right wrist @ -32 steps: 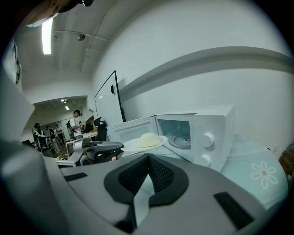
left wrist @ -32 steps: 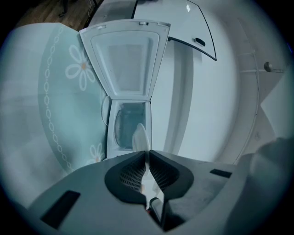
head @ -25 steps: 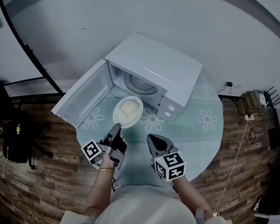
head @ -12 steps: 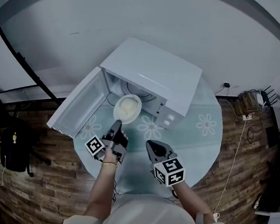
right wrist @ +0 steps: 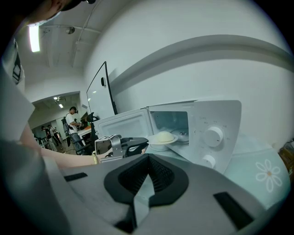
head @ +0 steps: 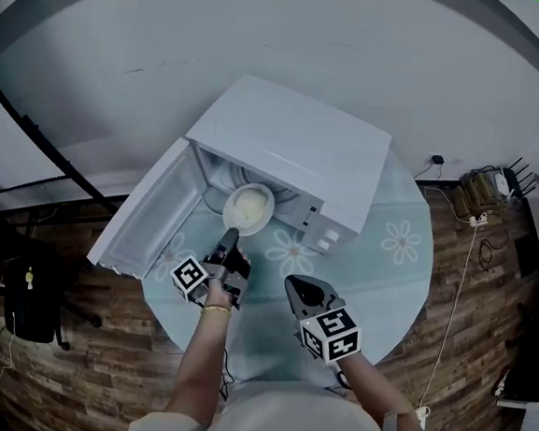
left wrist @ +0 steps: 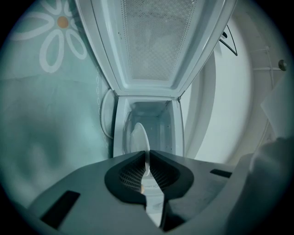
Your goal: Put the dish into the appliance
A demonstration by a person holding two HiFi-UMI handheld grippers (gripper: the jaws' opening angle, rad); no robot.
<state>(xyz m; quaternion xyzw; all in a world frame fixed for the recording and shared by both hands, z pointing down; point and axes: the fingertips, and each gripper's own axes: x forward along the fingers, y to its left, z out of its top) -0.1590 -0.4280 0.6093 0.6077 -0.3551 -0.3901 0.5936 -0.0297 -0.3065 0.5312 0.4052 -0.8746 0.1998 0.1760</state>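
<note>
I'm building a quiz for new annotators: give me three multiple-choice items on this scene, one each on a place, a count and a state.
1. Where is the dish? A. on a shelf B. at the microwave's open mouth C. on the microwave's roof
2. How many knobs does the microwave's panel have? A. one B. two C. four
3. How does the left gripper stand? A. shut on the dish's rim B. open and empty C. shut on nothing
Answers: 1 B: it hangs at the cavity's front edge. 2 B: two round knobs show. 3 A: its pads pinch the rim.
</note>
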